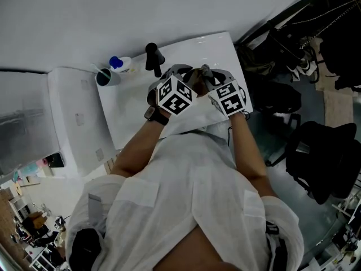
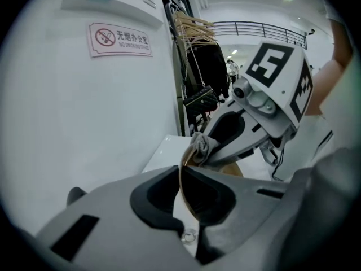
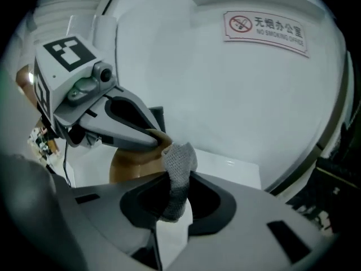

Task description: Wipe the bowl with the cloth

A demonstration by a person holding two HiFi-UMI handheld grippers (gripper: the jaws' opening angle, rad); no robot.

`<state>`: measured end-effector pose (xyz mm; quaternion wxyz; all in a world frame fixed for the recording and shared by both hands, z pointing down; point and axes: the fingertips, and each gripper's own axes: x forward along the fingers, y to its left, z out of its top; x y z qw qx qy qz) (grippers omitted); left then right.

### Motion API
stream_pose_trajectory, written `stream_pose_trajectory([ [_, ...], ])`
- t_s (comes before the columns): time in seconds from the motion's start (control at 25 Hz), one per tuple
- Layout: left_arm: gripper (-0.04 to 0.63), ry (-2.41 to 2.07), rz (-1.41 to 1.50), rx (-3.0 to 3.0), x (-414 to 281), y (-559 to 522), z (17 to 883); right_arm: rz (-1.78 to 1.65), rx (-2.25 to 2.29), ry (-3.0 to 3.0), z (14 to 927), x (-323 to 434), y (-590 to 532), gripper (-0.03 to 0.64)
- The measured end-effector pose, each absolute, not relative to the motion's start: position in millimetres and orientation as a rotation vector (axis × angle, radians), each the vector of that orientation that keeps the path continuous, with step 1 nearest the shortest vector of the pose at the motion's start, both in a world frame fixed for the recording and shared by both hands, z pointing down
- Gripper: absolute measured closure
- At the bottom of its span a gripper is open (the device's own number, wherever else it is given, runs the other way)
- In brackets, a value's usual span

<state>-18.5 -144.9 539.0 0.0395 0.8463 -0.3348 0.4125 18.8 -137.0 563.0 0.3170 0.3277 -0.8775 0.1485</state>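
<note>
Both forearms (image 1: 135, 151) reach forward from the person's white shirt (image 1: 186, 196) and converge. The two marker cubes (image 1: 175, 96) sit side by side over the white surface (image 1: 127, 114), and both grippers tilt forward and down. The left gripper (image 2: 180, 173) has its fingers clenched on the thin rim of the brown bowl (image 3: 131, 164). The bowl is over the surface; whether its base rests there cannot be told. The right gripper (image 3: 172, 179), just right of the bowl, grasps the grey mesh cloth (image 3: 179, 161). A fold of the cloth stands up above its fingers and touches the bowl's rim right beside the left fingers.

The head view hides nearly all of the bowl under cubes and hands, with only a brown sliver showing between them. That view alone shows a teal cup (image 1: 107, 78) and a black upright fitting (image 1: 153, 58) on the surface left of the bowl. Each gripper view shows the other gripper across the bowl, and a no-smoking sign (image 3: 265, 30) on the white wall beyond it. The left gripper view gives the rim edge-on, as a thin line between the fingers. The right gripper view shows the bowl's rounded outer wall.
</note>
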Motion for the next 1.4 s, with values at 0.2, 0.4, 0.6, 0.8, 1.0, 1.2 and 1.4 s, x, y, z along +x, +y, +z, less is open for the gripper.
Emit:
stream_pose_trajectory([
  [0.2, 0.574, -1.154, 1.095, 2.587, -22.4, -154.5, 524.4, 0.653, 0.992, -2.404, 561.9, 28.6, -138.2, 0.515],
  [0.4, 0.561, -1.213, 0.916, 2.521, -25.2, -158.3, 522.2, 0.808, 1.049, -2.414, 563.5, 32.2, -134.5, 0.513],
  [0.6, 0.474, -1.086, 0.981, 2.602, -9.7, -145.5, 533.3, 0.607, 1.122, -2.281, 563.9, 53.2, -146.7, 0.551],
  [0.8, 0.459, -1.061, 1.076, 2.731, 6.0, -143.8, 521.5, 0.312, 1.053, -2.133, 561.7, 61.5, -151.7, 0.554],
  [1.0, 0.535, -0.959, 1.288, 2.792, 17.6, -145.4, 523.1, 0.162, 0.991, -2.072, 555.7, 57.1, -151.4, 0.554],
  [1.2, 0.571, -0.912, 1.434, 2.772, 21.0, -143.8, 532.1, 0.120, 0.950, -2.056, 554.0, 53.5, -149.4, 0.554],
  [1.4, 0.577, -0.885, 1.454, 2.752, 20.7, -141.9, 534.1, 0.117, 0.918, -2.066, 557.7, 52.5, -147.1, 0.547],
])
